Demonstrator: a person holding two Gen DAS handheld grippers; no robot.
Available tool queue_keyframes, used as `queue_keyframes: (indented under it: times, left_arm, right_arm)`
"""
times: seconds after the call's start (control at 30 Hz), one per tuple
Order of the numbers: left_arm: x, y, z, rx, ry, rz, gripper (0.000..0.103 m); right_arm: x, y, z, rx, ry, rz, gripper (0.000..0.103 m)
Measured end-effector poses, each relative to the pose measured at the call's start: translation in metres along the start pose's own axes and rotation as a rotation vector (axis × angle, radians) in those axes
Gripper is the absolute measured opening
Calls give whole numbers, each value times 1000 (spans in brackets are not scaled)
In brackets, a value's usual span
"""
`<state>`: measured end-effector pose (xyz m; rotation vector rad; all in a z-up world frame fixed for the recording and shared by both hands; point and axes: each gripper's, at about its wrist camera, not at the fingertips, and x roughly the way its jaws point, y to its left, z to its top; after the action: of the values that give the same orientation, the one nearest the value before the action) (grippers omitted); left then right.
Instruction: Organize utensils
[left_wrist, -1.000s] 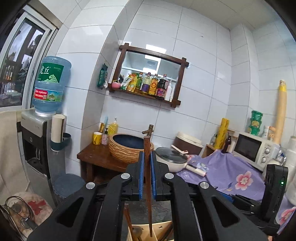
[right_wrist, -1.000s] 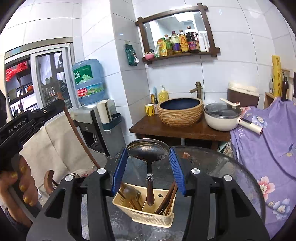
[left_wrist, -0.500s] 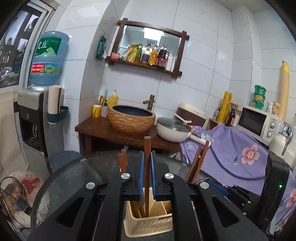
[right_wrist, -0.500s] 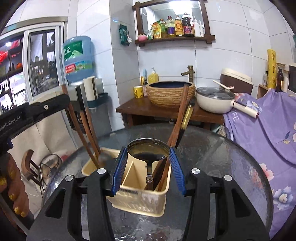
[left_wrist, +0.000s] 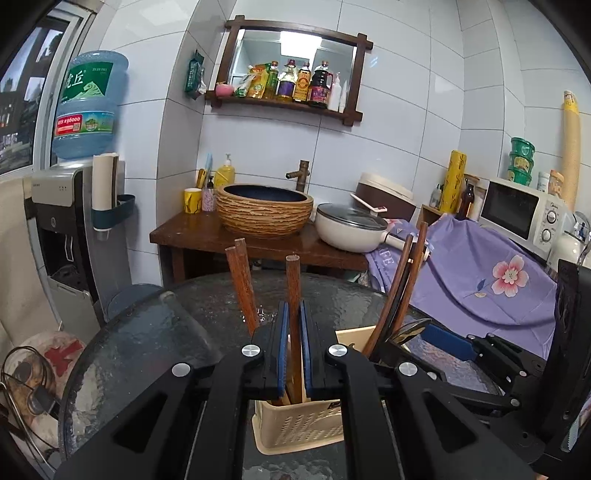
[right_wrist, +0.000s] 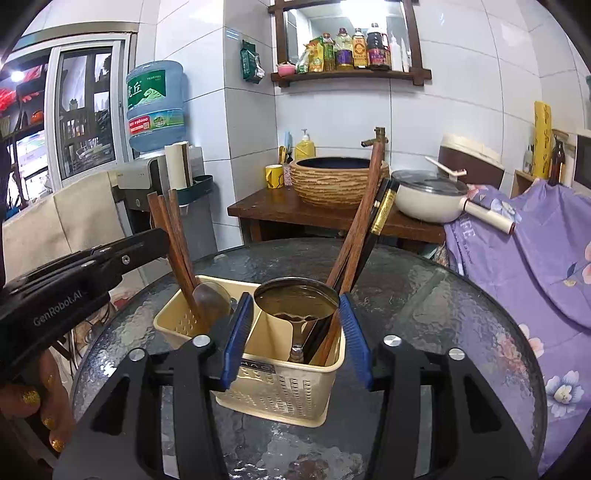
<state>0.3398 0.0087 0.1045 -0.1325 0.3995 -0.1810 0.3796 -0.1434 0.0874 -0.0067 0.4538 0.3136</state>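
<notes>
A beige perforated utensil holder (right_wrist: 284, 384) stands on the round glass table (right_wrist: 443, 317); it also shows in the left wrist view (left_wrist: 299, 424). My left gripper (left_wrist: 294, 332) is shut on a wooden chopstick (left_wrist: 293, 288) whose lower end is inside the holder. My right gripper (right_wrist: 295, 325) is shut on the bowl of a metal ladle (right_wrist: 295, 301), handle down in the holder's right compartment. Wooden chopsticks (right_wrist: 354, 236) lean in that compartment. More chopsticks (right_wrist: 177, 240) and a wooden spoon (right_wrist: 210, 299) stand in the left compartment.
A wooden side table (right_wrist: 280, 210) with a woven basin (right_wrist: 336, 181) and a white pot (right_wrist: 424, 195) stands behind the glass table. A purple flowered cloth (right_wrist: 535, 258) lies at the right. A water dispenser (left_wrist: 70, 229) stands at the left.
Both grippers have come down toward the holder. The chopstick and the ladle have sunk deeper into its compartments.
</notes>
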Motion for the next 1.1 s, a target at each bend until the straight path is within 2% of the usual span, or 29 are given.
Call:
queue_keyframes:
  times: [0.07, 0.13, 0.2, 0.23, 0.27, 0.3, 0.4, 0.5, 0.57, 0.63, 0.77, 0.9, 1.0, 1.1]
  left_arm:
    - [-7, 0, 1, -1, -11, -9, 17]
    - [-20, 1, 2, 2, -42, -15, 34]
    - [-41, 3, -1, 6, -91, -9, 65]
    - [-52, 4, -4, 9, -114, -7, 71]
    - [-66, 6, -12, 18, -145, 0, 84]
    - [-76, 7, -19, 27, -164, 6, 92]
    - [-102, 10, -46, 53, -162, 29, 97]
    - [-124, 6, -75, 64, -124, 37, 97]
    - [-136, 2, -91, 68, -127, 52, 97]
    - [-146, -5, -110, 90, -125, 56, 97]
    - [-158, -19, -147, 176, -82, 74, 97]
    - [-188, -26, -187, 224, -136, 143, 97]
    - [-212, -24, -205, 194, -148, 118, 97]
    - [-228, -23, -210, 166, -169, 103, 97]
  right_arm:
    - [-10, -2, 1, -5, -39, -8, 68]
    - [-24, -3, 2, -10, -65, -7, 69]
    - [-44, -6, -3, -12, -91, -16, 77]
    - [-54, -7, -6, -11, -106, -22, 81]
    - [-68, -9, -13, -7, -127, -34, 85]
    - [-82, -11, -23, 1, -142, -51, 88]
    - [-111, -14, -50, 35, -139, -57, 92]
    - [-137, -11, -82, 67, -127, -39, 92]
    - [-154, -5, -101, 59, -138, -47, 94]
    - [-174, 3, -124, 41, -167, -90, 97]
    - [-206, 12, -166, 48, -182, -152, 97]
    - [-236, 22, -207, 48, -201, -206, 97]
    - [-258, 31, -226, 48, -215, -230, 97]
    - [-279, 41, -234, 42, -253, -229, 97]
